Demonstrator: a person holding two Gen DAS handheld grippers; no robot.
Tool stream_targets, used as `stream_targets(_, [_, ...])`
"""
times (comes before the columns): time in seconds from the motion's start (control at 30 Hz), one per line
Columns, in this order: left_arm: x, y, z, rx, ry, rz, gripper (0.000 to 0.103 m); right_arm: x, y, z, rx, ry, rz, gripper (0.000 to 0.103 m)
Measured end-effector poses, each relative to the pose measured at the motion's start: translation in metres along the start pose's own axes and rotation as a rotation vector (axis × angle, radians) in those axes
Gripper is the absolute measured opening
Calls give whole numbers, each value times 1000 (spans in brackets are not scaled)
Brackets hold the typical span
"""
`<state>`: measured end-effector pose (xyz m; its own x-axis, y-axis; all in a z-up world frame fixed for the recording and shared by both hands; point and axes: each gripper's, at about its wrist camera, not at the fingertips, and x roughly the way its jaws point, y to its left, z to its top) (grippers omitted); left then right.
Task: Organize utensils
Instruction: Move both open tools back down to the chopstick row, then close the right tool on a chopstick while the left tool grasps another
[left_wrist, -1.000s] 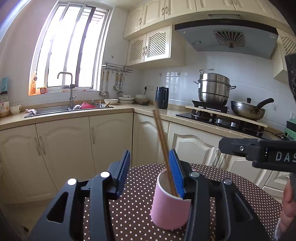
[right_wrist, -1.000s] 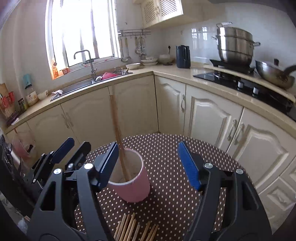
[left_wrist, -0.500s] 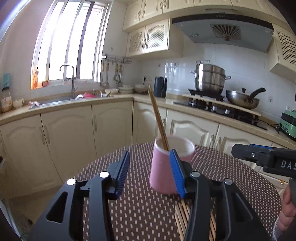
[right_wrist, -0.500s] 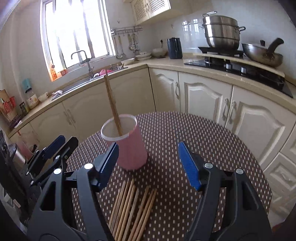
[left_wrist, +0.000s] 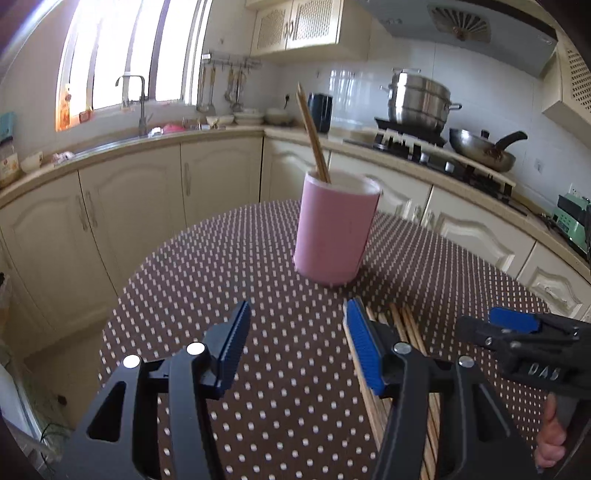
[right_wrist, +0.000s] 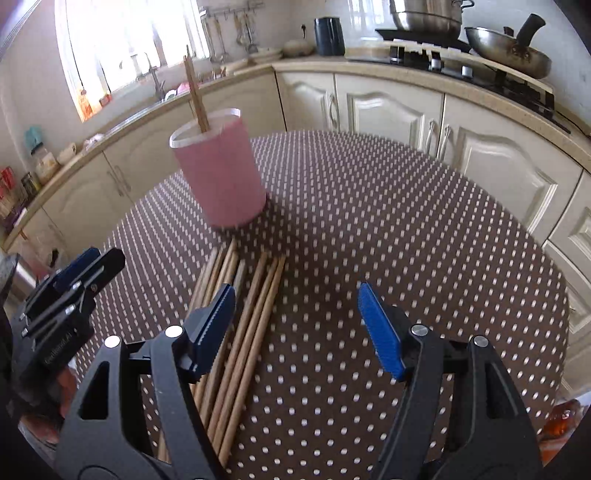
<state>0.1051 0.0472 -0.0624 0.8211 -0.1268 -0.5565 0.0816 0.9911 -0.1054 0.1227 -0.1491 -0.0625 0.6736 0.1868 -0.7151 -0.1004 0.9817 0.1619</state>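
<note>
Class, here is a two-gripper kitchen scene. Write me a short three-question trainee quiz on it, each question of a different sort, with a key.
1. True or false: the pink cup stands upright on the dotted table with chopsticks in it.
2. Multiple choice: the loose chopsticks lie (A) inside the cup, (B) flat on the table in front of the cup, (C) on the stove.
3. Fill in: both the left hand-held gripper and the right hand-held gripper are ____ and hold nothing.

Key: 1 true; 2 B; 3 open.
</note>
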Motion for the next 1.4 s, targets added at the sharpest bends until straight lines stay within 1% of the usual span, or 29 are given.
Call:
stream_targets(0.17, [9, -4, -15, 5, 85, -29, 54, 16, 4, -15, -18, 49, -11, 69])
stream_targets(0.23, [11, -9, -19, 18, 100, -38, 54, 23, 2, -19, -11, 65, -11, 69])
stream_targets(0.33, [17, -13, -25, 21, 127, -34, 55, 30, 0, -23, -10, 73, -17, 69])
stream_targets(0.43, [27, -17, -28, 23, 177, -60, 55, 29, 0, -23, -7, 64, -11, 69])
stream_targets(0.5, [32, -19, -28, 21, 200, -53, 55, 30, 1, -24, -19, 68, -20, 69])
stream_targets(0.53, [33, -19, -28, 17, 203, -52, 55, 31, 4, -24, -33, 72, -30, 69])
stream_targets(0.6, [34, -19, -28, 10, 206, -53, 55, 31, 6, -24, -45, 75, -21, 69])
stream_targets(0.67, [36, -18, -29, 6, 214, -34, 55, 33, 9, -24, -51, 78, -19, 69])
stream_targets(0.8, [38, -19, -29, 4, 223, -33, 55, 36, 12, -22, -48, 86, -53, 69])
stream_targets(0.87, [38, -19, -29, 7, 225, -31, 57, 36, 13, -21, -49, 89, -76, 69])
stream_targets(0.97, [38, -18, -28, 5, 223, -41, 59, 38, 19, -23, -80, 99, -106, 68])
stream_targets(1.03, [39, -18, -28, 4, 231, -34, 60, 39, 23, -23, -96, 99, -115, 63])
stream_targets(1.07, [41, -19, -28, 4, 237, -30, 60, 39, 24, -23, -96, 99, -117, 57])
stream_targets(1.1, [42, -19, -28, 6, 243, -28, 60, 39, 23, -23, -98, 94, -121, 48])
stream_targets(1.17, [42, -20, -28, 13, 247, -28, 60, 41, 23, -22, -112, 78, -125, 42])
stream_targets(1.23, [43, -22, -28, 17, 256, -24, 61, 40, 21, -22, -103, 71, -131, 21])
stream_targets(1.3, [41, -24, -27, 20, 260, -27, 61, 38, 18, -23, -88, 68, -121, 9])
stream_targets(1.4, [39, -26, -25, 18, 259, -41, 64, 37, 10, -20, -45, 68, -74, 8])
